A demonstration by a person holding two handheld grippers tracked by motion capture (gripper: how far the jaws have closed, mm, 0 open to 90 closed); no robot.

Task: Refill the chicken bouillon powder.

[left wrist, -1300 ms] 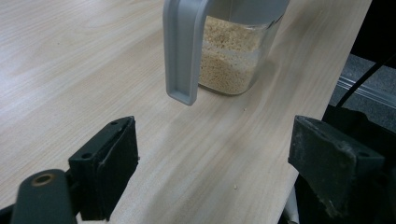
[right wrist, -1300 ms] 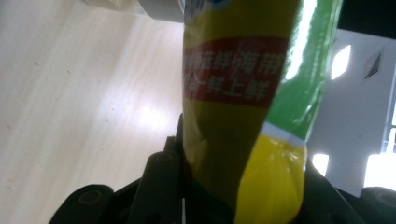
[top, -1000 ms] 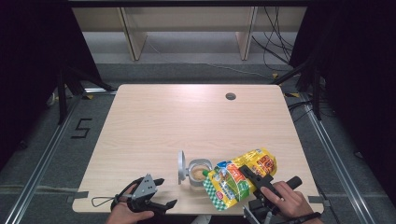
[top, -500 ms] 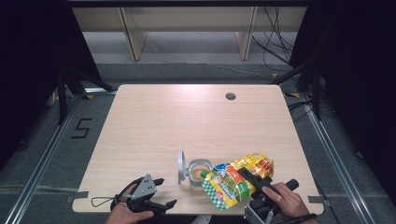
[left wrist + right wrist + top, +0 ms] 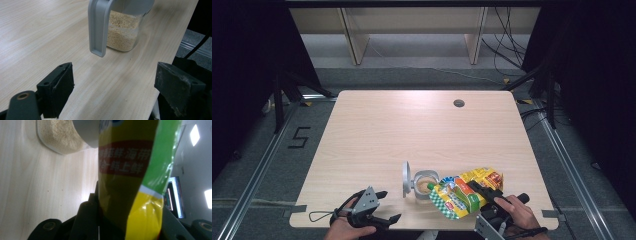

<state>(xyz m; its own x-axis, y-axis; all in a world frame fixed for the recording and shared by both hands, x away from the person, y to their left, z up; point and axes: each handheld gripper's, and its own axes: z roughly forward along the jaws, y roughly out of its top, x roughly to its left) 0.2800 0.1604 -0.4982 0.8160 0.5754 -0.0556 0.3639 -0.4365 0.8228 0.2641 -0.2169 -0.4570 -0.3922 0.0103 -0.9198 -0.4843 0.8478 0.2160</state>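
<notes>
The right gripper [image 5: 484, 192] clamps the tipped pouch [image 5: 462, 192] over the part-filled jar [image 5: 424, 186], pouring seemingly unfinished; left gripper [image 5: 387, 207] gapes idle

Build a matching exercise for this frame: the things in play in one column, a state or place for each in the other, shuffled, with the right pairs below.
Things:
1. clear container
2. grey lid
3. snack bag
4. left gripper

States:
A. clamped in the right gripper, its end tipped over the container
B. flipped open, standing up at the container's side
C. open and holding nothing, near the table's front edge
D. partly filled with pale granules

Pairs: 1-D, 2-B, 3-A, 4-C
</notes>
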